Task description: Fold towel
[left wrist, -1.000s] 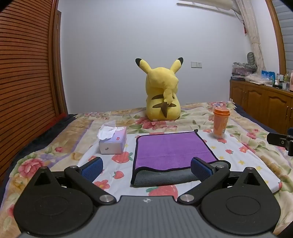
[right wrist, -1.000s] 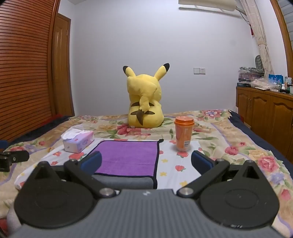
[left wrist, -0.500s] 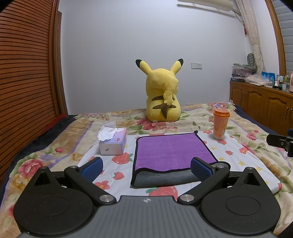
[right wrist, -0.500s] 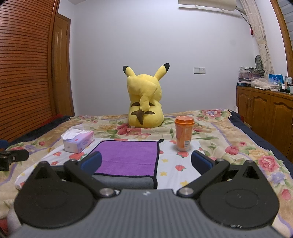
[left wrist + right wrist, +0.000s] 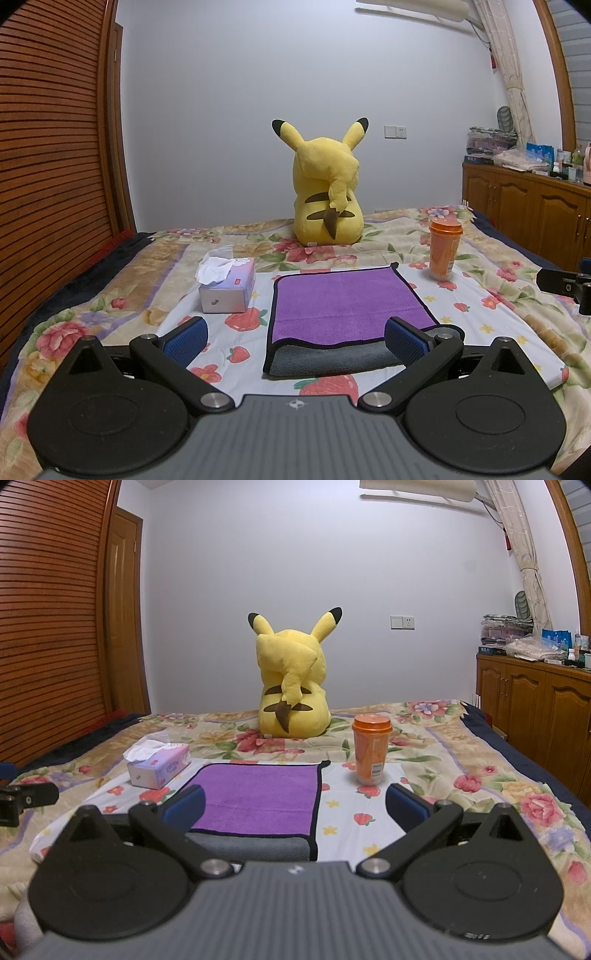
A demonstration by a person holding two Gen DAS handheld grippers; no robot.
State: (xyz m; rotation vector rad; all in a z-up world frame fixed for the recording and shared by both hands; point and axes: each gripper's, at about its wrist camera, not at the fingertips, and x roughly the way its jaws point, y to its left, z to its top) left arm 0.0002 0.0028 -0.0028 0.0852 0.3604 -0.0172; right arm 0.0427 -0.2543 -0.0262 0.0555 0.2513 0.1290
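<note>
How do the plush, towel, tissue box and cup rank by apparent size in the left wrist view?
1. towel, though it lies nearest, which may flatter it
2. plush
3. tissue box
4. cup, not far below the box

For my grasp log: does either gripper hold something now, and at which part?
Nothing is held. The left gripper and right gripper are both open, and the purple towel lies untouched on the bed.

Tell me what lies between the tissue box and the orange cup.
The purple towel lies between the tissue box and the orange cup, flat on the floral bedspread. Both wrist views show it.
</note>
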